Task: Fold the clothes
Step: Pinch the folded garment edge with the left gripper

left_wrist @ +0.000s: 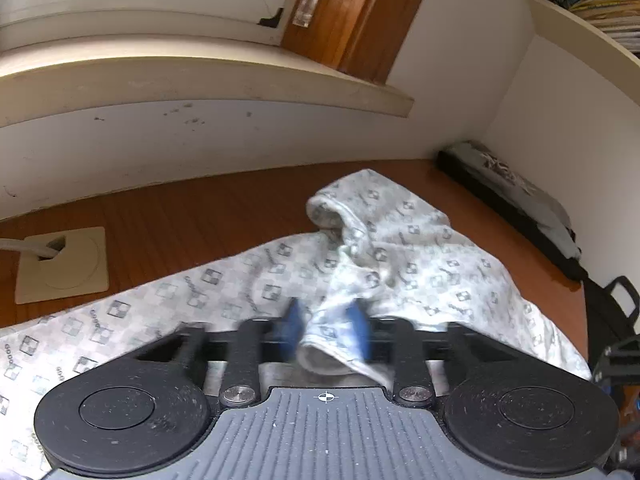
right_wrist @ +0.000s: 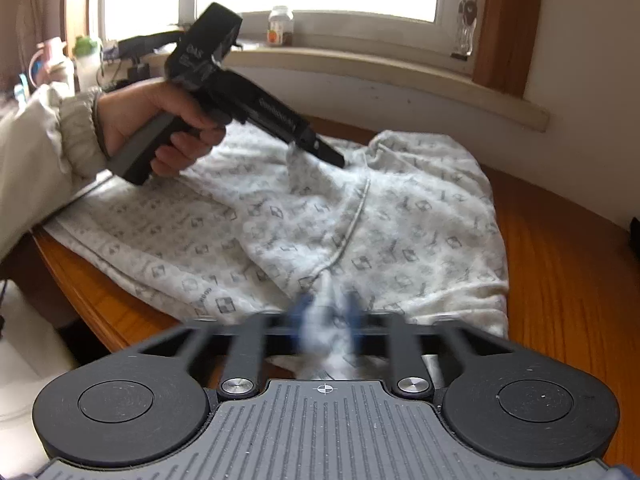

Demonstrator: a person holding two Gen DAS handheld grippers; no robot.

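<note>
garment: white printed hoodie (right_wrist: 360, 216), spread rumpled across the middle of the wooden table (right_wrist: 560, 272); grey square-logo pattern, drawstring running down its centre in the right wrist view
hood: bunched up into a lump (left_wrist: 344, 212) at centre frame in the left wrist view, just above the left claw
left gripper (left_wrist: 326, 332): blue pads pinched on a fold of the hoodie's edge, cloth bulging out between and below them; pads blurred
left gripper, other angle: seen from the right wrist camera (right_wrist: 334, 158) at upper centre, nose tilted down into the fabric, cloth pulled up into a small peak at the tip
left hand (right_wrist: 160, 128): wrapped around the grey handle, cream sleeve (right_wrist: 40, 152) at left edge of frame
right gripper (right_wrist: 326, 316): jaws nearly together, clamped on a ridge of hoodie fabric at lower centre; blurred
table: cream cable-port plate (left_wrist: 62, 266) at left in the left wrist view, beside the hoodie, not touching it
back right corner: dark flat item with a folded grey cloth on it (left_wrist: 516, 204), against the wall, well apart from the hoodie
windowsill (right_wrist: 360, 64): small jar (right_wrist: 280, 26) standing on it, upper centre
</note>
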